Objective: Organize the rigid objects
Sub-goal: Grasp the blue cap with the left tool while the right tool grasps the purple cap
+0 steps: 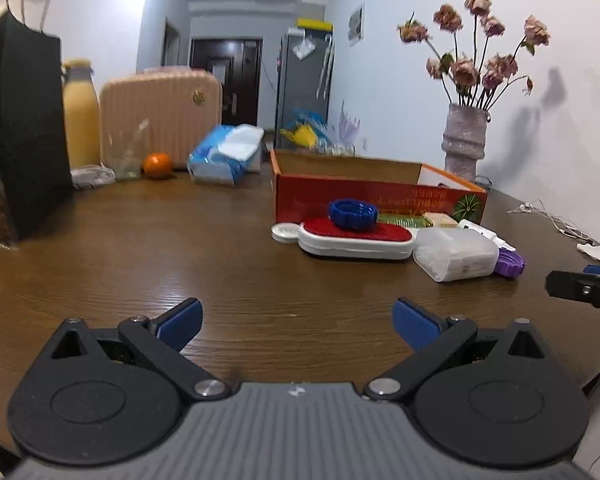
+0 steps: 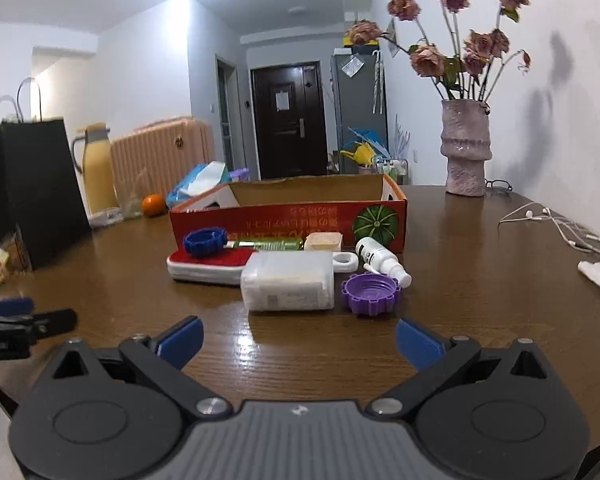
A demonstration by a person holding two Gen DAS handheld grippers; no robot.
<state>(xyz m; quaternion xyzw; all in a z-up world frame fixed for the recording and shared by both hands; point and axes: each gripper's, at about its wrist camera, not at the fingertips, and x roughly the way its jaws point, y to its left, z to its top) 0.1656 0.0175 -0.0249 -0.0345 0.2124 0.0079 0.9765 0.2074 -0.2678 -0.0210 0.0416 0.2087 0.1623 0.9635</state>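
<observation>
Both my tools, left tool (image 1: 298, 322) and right tool (image 2: 298, 342), hang wide and empty over the desk (image 1: 180, 248). The clutter lies just before the red box (image 2: 288, 216). The blue cap (image 2: 204, 242) perches on the brush (image 2: 208, 266); jostling either may send it rolling. The purple cap (image 2: 370, 294) sits just beside the tub (image 2: 288, 280), so a wide grab could catch both.

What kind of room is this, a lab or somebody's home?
Most likely a lived-in flat: a wooden table holds a vase of dried flowers, a pink suitcase stands at its far side, and a hallway leads past a fridge to a dark front door.
</observation>
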